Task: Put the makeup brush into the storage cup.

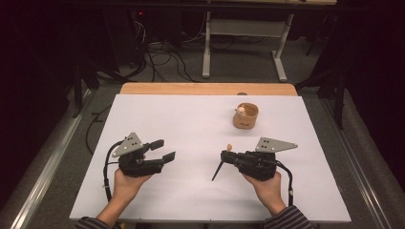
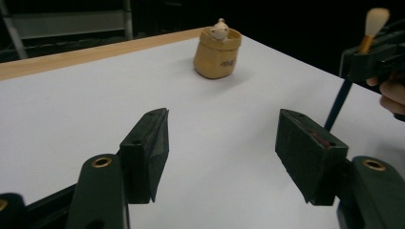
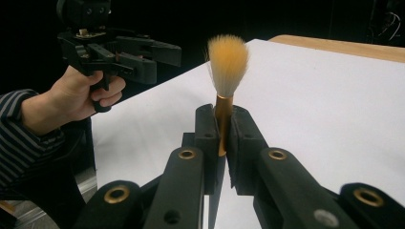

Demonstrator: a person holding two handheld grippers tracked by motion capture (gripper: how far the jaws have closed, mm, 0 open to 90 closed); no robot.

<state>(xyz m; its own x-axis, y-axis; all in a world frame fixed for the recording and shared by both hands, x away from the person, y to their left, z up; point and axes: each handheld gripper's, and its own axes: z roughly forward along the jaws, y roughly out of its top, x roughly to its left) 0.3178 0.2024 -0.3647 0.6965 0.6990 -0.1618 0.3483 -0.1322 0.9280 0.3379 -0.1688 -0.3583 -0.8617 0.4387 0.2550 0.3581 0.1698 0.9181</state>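
brush (image 3: 225,90) stands upright at centre frame in the right gripper view, gold ferrule clamped between the jaws of the right gripper (image 3: 223,129), pale bristles above; the high view adds the dark handle slanting down to the white table (image 1: 191,191) at lower centre; left gripper (image 1: 163,150) sits left of centre there, jaws wide with nothing between them, well apart from the brush; the left gripper view alone shows the figure inside the tan pot (image 2: 217,52) at upper centre.
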